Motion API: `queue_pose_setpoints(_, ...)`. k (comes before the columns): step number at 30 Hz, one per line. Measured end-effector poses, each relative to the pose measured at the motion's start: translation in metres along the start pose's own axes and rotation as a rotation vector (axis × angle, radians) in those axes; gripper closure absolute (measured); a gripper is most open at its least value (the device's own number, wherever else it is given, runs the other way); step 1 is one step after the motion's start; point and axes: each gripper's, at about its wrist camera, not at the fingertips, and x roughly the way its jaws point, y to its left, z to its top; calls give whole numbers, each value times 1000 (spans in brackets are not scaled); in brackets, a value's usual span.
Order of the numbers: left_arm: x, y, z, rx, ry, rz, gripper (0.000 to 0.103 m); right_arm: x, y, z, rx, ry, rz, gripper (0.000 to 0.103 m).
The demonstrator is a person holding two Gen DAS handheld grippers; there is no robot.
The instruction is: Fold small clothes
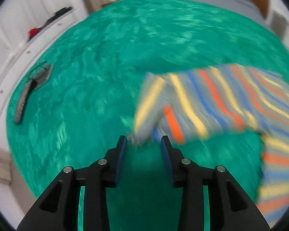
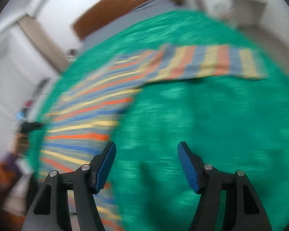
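Observation:
A striped garment (image 1: 212, 100) in grey, blue, orange and yellow lies on a green blanket (image 1: 106, 61). In the left wrist view its sleeve end sits just ahead of my left gripper (image 1: 144, 140), which is open with the cuff near the gap between the fingers. In the right wrist view the striped garment (image 2: 98, 104) spreads to the left, one sleeve stretched out to the right at the back. My right gripper (image 2: 146, 154) is open and empty over the green blanket (image 2: 212, 134), its left finger at the garment's edge. Both views are motion-blurred.
A dark grey flat object (image 1: 31, 88) lies on the blanket at the left. A white wall and shelf (image 1: 38, 28) run along the left. A brown headboard (image 2: 125, 5) and white furniture (image 2: 240, 0) stand beyond the bed.

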Motion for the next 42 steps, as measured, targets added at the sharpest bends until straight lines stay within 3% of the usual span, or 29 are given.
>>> queue_pose_setpoints(3, -27, -18, -45, 64, 50, -233, 54, 32, 17, 4, -12, 87, 201, 57)
queue_pose_setpoints(6, -39, -46, -94, 145, 115, -383, 46, 70, 27, 1, -28, 200, 277, 63)
queue_pose_setpoints(8, -40, -62, -118, 195, 141, -419, 45, 83, 23, -1, 13, 227, 290, 63)
queue_pose_setpoints(11, -51, -80, -136, 291, 85, -394, 42, 87, 10, -1, 108, 231, 362, 62)
queue_pose_setpoints(15, -62, -92, -142, 332, 73, -434, 42, 89, 2, -2, 177, 274, 432, 61)
queue_pose_setpoints(19, -56, -93, -152, 333, 76, -414, 44, 79, 5, -9, 152, 299, 414, 61)
queue_pose_setpoints(22, -52, -89, -158, 306, 81, -419, 55, 81, 2, -16, 181, 311, 413, 61)
queue_pose_setpoints(23, -52, -91, -159, 314, 79, -421, 70, 84, 2, -19, 193, 321, 423, 61)
queue_pose_setpoints(24, -52, -94, -161, 329, 80, -430, 98, 88, 3, -21, 212, 332, 448, 61)
queue_pose_setpoints(27, -55, -98, -166, 342, 75, -413, 99, 98, -3, -22, 314, 326, 543, 61)
queue_pose_setpoints(28, -55, -97, -167, 335, 72, -406, 99, 97, -7, -21, 343, 308, 557, 71)
queue_pose_setpoints(30, -55, -95, -169, 318, 69, -396, 99, 87, -9, -18, 313, 274, 474, 98)
queue_pose_setpoints(31, -55, -94, -170, 314, 66, -392, 99, 82, -10, -17, 286, 264, 391, 98)
queue_pose_setpoints(33, -56, -94, -172, 313, 60, -378, 99, 74, -6, -18, 245, 262, 303, 99)
queue_pose_setpoints(38, -52, -93, -176, 296, 54, -361, 99, 73, 41, -19, 2, 247, 13, 100)
queue_pose_setpoints(42, -56, -92, -179, 291, 43, -348, 93, 76, 45, -20, -20, 226, -20, 99)
